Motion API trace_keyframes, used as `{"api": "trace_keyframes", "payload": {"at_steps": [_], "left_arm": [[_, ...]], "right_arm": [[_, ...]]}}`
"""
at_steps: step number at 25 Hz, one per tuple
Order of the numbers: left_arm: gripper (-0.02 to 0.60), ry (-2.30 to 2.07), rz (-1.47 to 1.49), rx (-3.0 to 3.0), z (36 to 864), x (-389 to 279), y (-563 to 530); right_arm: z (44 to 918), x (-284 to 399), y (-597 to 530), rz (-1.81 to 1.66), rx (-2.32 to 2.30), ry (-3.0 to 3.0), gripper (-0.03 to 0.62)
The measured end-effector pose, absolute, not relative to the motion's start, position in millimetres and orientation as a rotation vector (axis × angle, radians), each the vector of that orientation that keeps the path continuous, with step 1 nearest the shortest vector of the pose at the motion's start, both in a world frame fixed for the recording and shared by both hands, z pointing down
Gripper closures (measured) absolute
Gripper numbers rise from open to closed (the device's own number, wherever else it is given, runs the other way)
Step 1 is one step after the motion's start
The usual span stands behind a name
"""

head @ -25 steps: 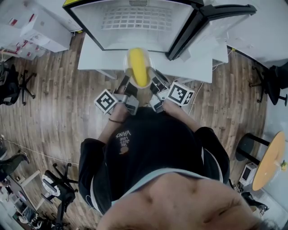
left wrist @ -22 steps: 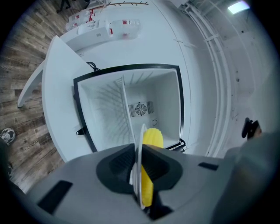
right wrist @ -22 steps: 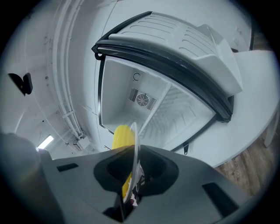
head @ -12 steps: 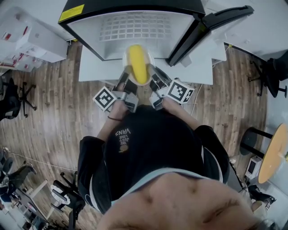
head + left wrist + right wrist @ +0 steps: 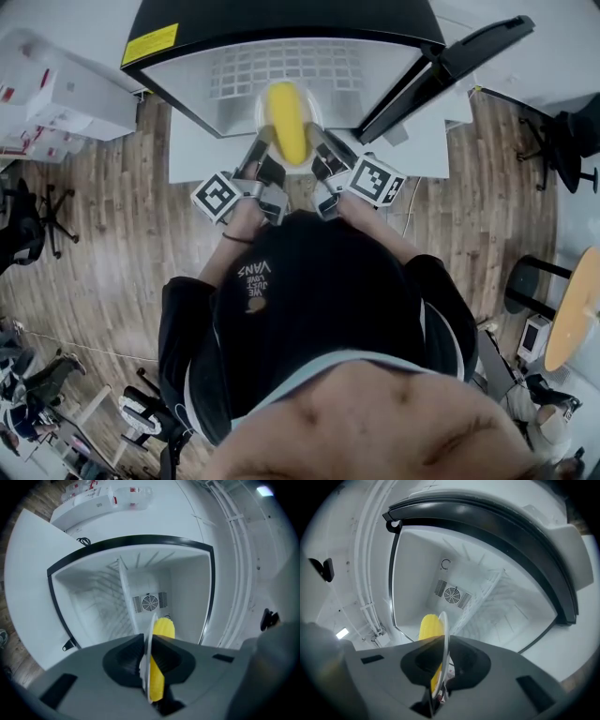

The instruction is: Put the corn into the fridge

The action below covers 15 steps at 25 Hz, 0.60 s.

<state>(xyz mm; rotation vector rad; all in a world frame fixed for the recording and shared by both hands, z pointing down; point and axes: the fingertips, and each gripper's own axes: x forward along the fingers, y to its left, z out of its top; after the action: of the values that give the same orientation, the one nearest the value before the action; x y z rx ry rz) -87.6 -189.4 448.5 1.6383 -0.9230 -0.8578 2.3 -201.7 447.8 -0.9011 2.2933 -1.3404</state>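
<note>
Clearly the step in hand is the carry-in. The black-framed white fridge [image 5: 281, 21] stands open on a white worktop [image 5: 192, 150], its black-edged door [image 5: 455, 66] swung out to the fridge's right side. Both gripper views look into the white cavity, with a wire shelf [image 5: 101, 606] and a round fan grille [image 5: 150, 603] on the back wall.

At the mouth of the fridge, just outside its front edge, a round white plate [image 5: 260, 117] carries the yellow corn cob [image 5: 286, 131], which lies lengthwise pointing into the fridge.

The left gripper [image 5: 262, 157] has its jaws together on the plate's rim on the side away from the fridge door. The right gripper [image 5: 323, 159] has its jaws clamped on the opposite rim, on the door side. Neither touches the corn itself.

By my reading, the next move calls for pushing both grippers level and together into the cavity. The plate must stay flat so the cob does not roll, and it must clear the wire shelf. Only once it is set down inside should the jaws part.
</note>
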Motion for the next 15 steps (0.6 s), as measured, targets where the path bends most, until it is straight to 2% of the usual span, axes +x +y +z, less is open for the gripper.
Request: {"api": "trace_keyframes", "payload": {"at_steps": [15], "left_arm": [[0.548, -0.890, -0.820, 1.623, 453, -108, -236]], "right_arm": [[450, -17, -246, -1.362, -0.962, 2.266, 0.563]]}}
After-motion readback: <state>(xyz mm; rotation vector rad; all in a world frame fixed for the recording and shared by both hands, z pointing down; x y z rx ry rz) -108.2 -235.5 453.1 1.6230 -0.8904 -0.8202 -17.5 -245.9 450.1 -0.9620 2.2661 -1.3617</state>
